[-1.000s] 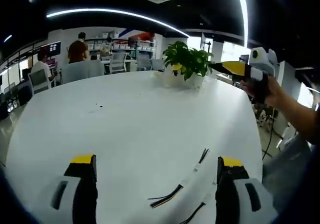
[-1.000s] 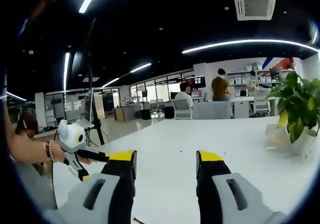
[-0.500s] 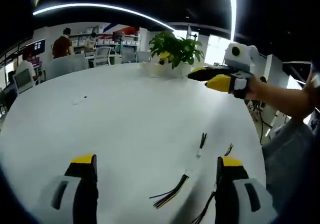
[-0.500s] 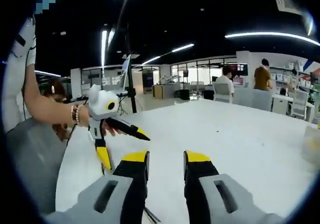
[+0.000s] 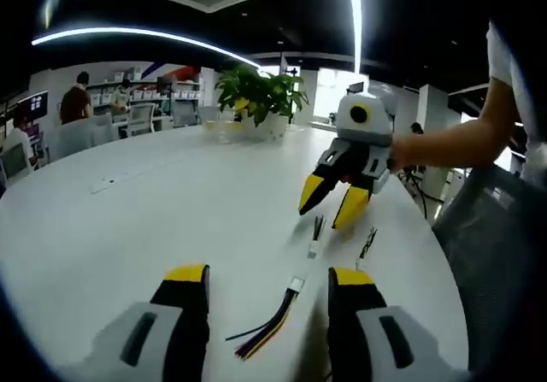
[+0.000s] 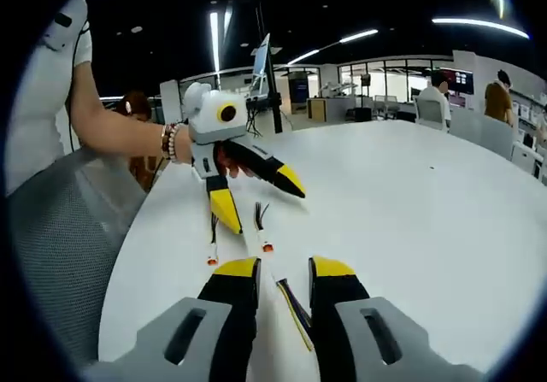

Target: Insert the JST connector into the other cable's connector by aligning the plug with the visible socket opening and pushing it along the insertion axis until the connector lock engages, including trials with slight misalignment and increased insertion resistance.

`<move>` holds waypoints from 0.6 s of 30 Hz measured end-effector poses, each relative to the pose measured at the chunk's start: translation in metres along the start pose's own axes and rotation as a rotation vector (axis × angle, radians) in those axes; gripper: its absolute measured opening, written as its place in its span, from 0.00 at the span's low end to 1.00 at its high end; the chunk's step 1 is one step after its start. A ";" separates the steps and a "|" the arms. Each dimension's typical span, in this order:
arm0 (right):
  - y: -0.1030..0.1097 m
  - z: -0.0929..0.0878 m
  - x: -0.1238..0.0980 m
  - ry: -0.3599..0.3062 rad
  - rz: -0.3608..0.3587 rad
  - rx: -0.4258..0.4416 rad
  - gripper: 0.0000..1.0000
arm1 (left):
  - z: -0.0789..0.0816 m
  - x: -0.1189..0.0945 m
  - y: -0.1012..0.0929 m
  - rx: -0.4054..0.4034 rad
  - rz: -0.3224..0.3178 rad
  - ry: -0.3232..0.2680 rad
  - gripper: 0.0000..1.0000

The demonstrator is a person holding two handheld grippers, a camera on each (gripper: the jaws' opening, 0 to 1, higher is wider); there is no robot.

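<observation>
White table (image 5: 128, 220) — both grippers open, hovering

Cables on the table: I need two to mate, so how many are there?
2. One cable lies between the left gripper's jaws; the other lies nearer the table's edge, below the right gripper. More may be hidden.

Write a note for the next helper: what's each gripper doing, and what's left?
Left gripper: open, empty, low over the white table.
Right gripper: open, empty, pointing down at the cables.
The coloured-wire cable with a white connector and the thin black cable lie loose on the table, apart.
Done: nothing gripped or joined.
Left: grip both, align, push until locked.
</observation>
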State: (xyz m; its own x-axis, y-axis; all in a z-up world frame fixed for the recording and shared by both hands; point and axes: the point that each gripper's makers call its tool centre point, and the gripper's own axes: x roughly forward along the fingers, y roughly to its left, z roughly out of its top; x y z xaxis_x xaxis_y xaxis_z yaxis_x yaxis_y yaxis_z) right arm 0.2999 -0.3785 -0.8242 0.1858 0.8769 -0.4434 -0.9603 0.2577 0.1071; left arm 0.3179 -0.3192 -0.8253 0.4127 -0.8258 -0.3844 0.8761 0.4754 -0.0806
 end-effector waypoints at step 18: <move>0.001 -0.016 0.010 0.023 -0.011 -0.027 0.10 | -0.016 0.009 -0.010 0.020 -0.061 0.040 0.18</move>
State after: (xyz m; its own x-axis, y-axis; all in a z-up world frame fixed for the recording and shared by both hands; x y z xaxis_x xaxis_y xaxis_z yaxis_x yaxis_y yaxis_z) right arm 0.2975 -0.3755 -0.8426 0.1921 0.8641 -0.4652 -0.9634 0.2563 0.0783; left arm 0.3085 -0.3264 -0.8422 0.3487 -0.8400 -0.4157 0.9042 0.4182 -0.0866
